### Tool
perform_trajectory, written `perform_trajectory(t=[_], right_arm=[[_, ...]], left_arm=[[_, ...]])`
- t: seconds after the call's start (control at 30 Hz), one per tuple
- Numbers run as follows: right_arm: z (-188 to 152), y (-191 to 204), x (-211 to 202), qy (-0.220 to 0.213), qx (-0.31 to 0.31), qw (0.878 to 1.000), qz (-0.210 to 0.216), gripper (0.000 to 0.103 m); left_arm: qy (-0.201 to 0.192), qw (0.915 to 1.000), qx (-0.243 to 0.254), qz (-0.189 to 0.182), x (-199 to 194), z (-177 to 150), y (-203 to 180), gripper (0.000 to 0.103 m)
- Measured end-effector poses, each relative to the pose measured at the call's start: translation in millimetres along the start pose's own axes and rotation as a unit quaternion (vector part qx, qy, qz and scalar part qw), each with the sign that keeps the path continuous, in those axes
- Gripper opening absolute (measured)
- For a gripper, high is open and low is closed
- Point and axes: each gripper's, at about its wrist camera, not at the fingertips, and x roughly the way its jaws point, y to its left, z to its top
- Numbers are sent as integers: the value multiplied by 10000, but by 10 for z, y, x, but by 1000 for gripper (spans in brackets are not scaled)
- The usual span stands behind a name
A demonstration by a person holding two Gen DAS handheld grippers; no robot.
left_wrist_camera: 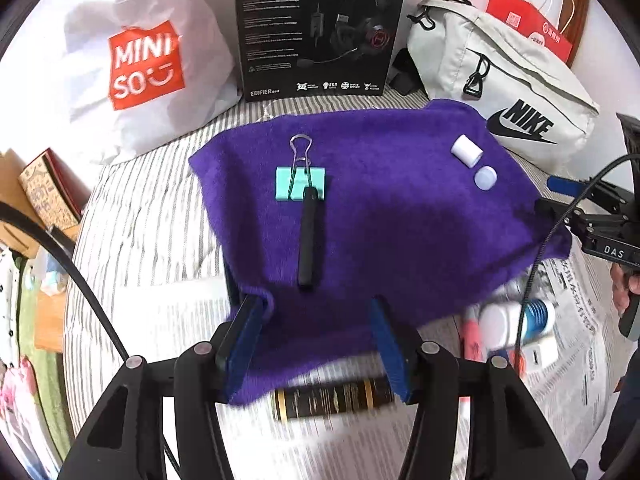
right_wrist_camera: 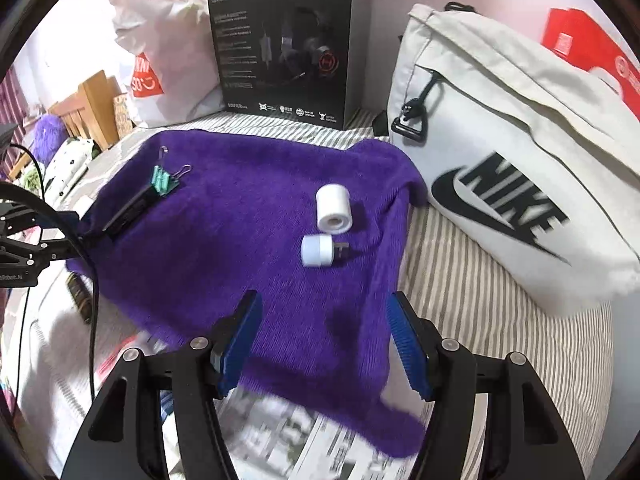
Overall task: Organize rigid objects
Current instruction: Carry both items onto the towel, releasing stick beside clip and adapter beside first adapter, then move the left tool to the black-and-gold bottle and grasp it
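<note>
It is a home bedroom. Ahead of the tool lies a striped bedsheet, with a shopping bag and wooden headboard beyond.

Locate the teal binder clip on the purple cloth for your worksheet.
In the left wrist view the teal binder clip lies left of centre on the purple cloth, at the far end of a black stick, well left of the white roll.
</note>
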Motion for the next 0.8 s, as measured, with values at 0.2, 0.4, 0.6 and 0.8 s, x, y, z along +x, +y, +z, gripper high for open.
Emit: perform_trajectory(t=[0.2, 0.4, 0.6, 0.8], right_arm=[[-295, 46, -254, -34, 242, 9997, 45, 65], [-563, 166, -496, -84, 399, 9989, 214, 65], [-725, 286, -592, -85, 444, 9981, 431, 68], [-847, 340, -501, 70, 523, 9967, 611, 68]], left_arm=[[34, 9995, -305, 28, -64, -335, 64, 54], [201, 9945, -1024, 92, 73, -516, 236, 54], [243, 9908, -1329, 72, 166, -500, 246, 57], [371, 9927, -1123, 230, 277, -405, 5, 66]])
